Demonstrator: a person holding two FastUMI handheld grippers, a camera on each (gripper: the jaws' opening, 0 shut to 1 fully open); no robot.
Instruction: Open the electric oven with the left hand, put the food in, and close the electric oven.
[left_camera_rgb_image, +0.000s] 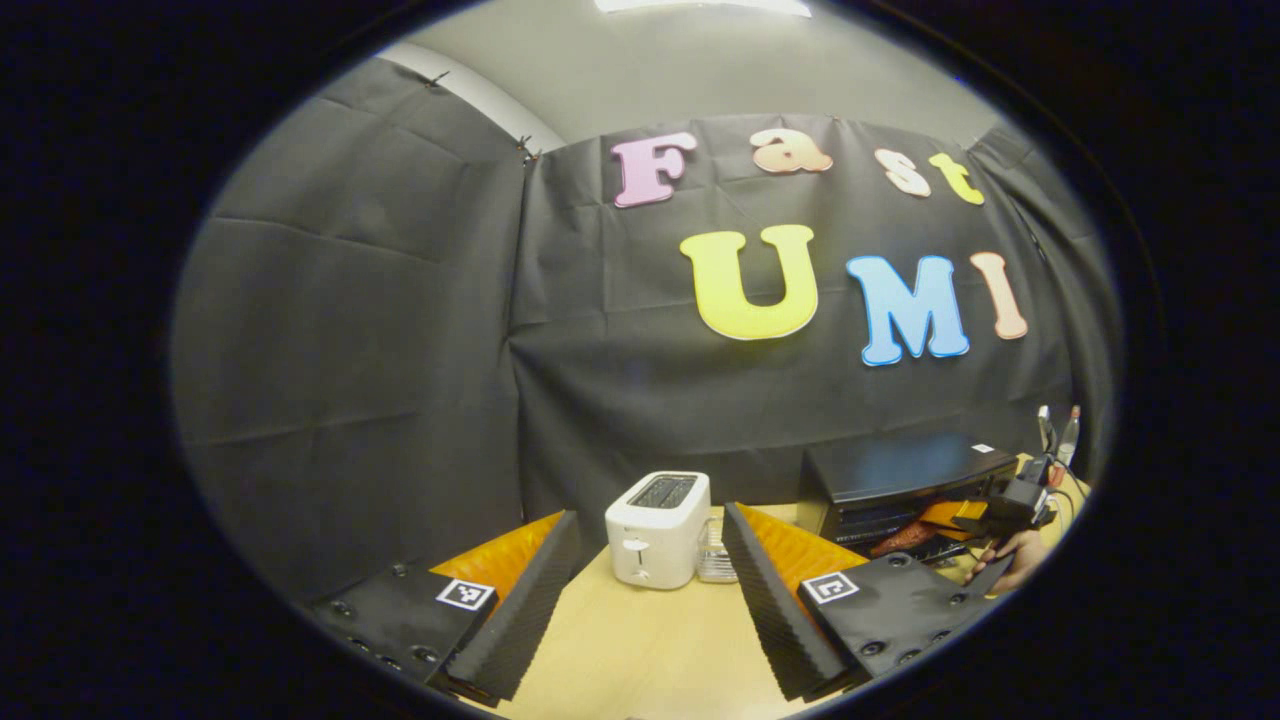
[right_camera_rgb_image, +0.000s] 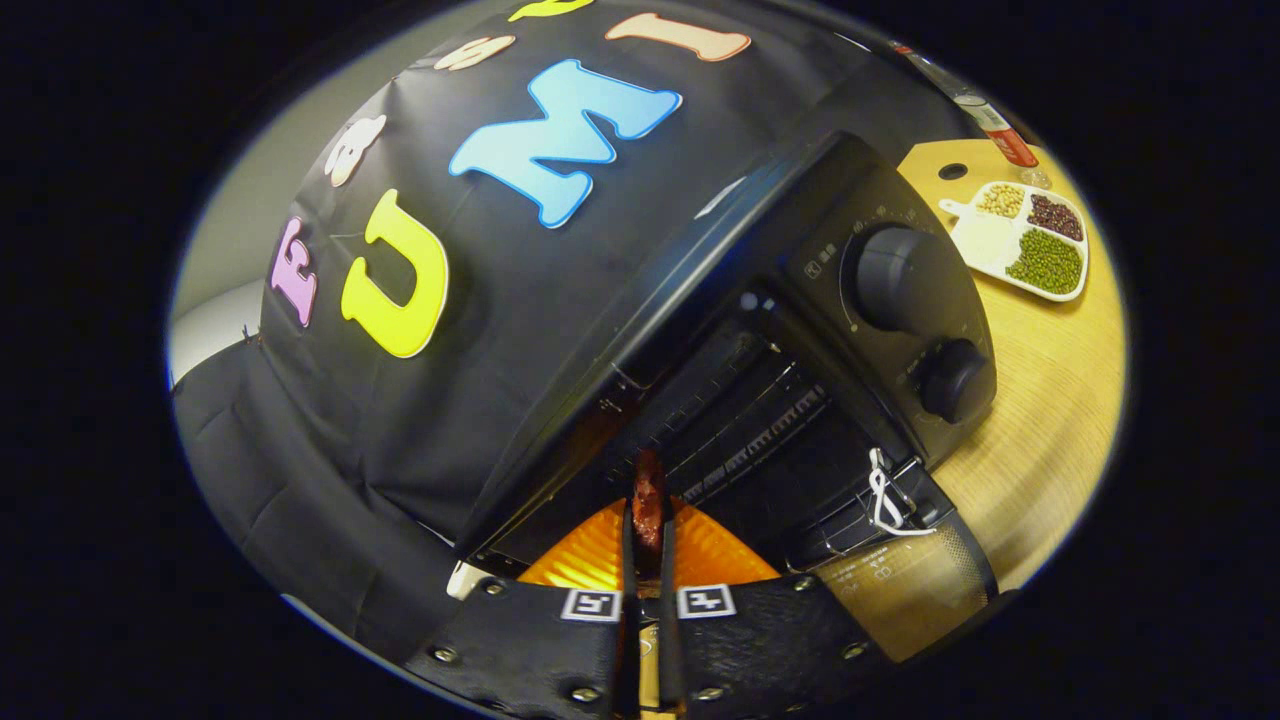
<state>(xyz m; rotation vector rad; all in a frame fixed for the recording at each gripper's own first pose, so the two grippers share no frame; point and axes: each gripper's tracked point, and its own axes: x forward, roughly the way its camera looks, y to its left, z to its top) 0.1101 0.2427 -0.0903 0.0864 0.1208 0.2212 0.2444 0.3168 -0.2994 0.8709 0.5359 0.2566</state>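
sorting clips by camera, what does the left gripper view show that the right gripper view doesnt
Left gripper view: a white toaster on the wooden table, framed by the open left hand-held gripper, and farther off a hand holding the other gripper at the oven.

Right gripper view: the oven's two knobs, the wire rack inside, the lowered glass door, a divided dish of beans, and the right hand-held gripper shut on a reddish-brown piece of food.

Both: the black electric oven, open, the table and the black cloth wall.
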